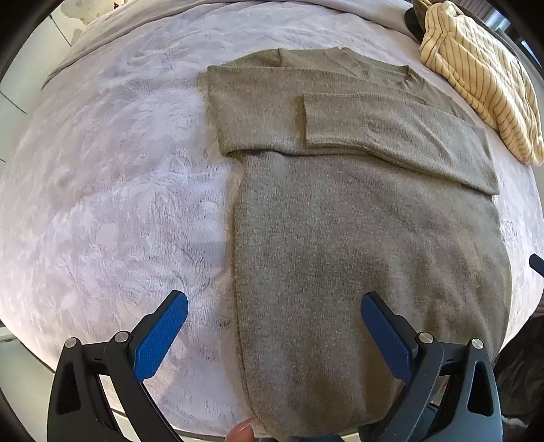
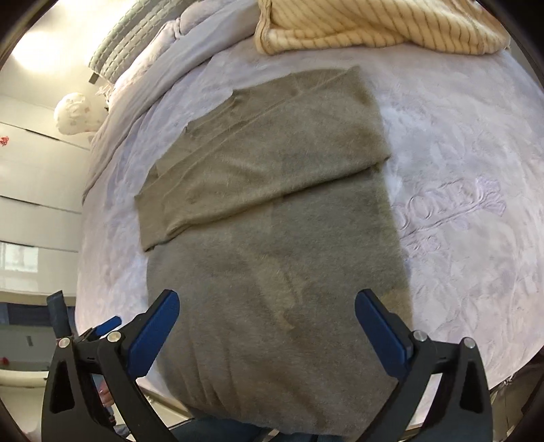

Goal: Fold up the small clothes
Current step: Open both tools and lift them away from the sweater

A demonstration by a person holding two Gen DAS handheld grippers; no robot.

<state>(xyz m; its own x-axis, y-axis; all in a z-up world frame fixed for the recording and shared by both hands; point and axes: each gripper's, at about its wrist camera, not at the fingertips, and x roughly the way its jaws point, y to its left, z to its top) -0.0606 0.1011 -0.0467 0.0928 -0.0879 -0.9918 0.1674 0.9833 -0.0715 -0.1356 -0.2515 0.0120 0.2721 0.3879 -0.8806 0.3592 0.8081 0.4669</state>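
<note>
An olive-green knit sweater (image 1: 357, 238) lies flat on a pale lilac plush blanket (image 1: 119, 204), its two sleeves folded across the chest at the far end. My left gripper (image 1: 273, 309) hangs open above the sweater's left edge near the hem, one blue pad over the blanket, the other over the knit, touching nothing. In the right wrist view the same sweater (image 2: 272, 238) fills the middle, and my right gripper (image 2: 267, 306) stands open above its near part, nothing between the pads. The left gripper (image 2: 105, 324) shows partly at the lower left there.
A cream sweater with dark stripes (image 1: 482, 74) lies bunched at the far right of the bed, seen too in the right wrist view as a striped garment (image 2: 374, 23). A quilted pillow (image 2: 125, 47) and white cupboards (image 2: 34, 170) lie left. A fingertip (image 1: 243, 431) shows at the near edge.
</note>
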